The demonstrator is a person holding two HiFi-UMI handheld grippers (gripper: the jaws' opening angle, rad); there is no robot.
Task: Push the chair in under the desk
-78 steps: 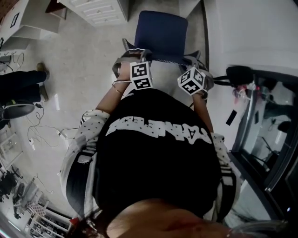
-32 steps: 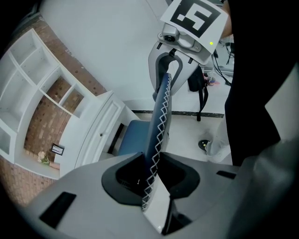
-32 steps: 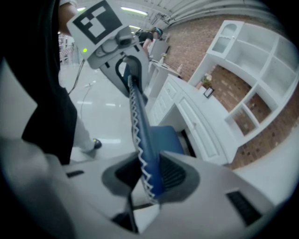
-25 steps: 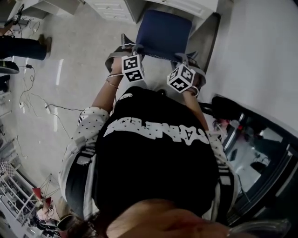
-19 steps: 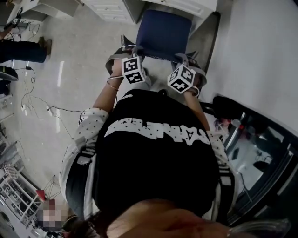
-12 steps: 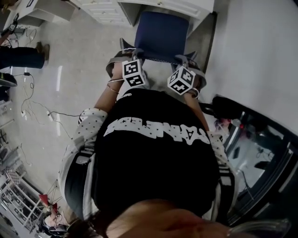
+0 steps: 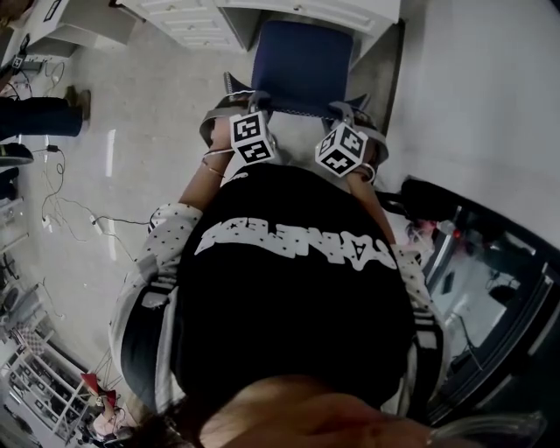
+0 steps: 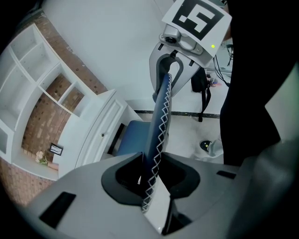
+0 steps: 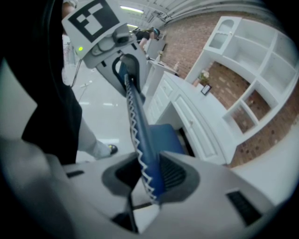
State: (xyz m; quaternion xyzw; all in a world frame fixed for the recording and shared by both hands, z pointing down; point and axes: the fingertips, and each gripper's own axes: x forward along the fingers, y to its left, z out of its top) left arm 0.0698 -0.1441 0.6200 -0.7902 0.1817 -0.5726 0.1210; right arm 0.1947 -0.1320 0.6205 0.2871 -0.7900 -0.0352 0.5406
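At the edge of the desk, the blue chair has its seat only partly under — the left gripper and right gripper each clamp the stitched backrest rim. Pushing harder on one side would likely skew it against the desk

Loose cables trail across the pale floor near a bystander's legs.

The chair is blue with white zigzag stitching; the desk is white.
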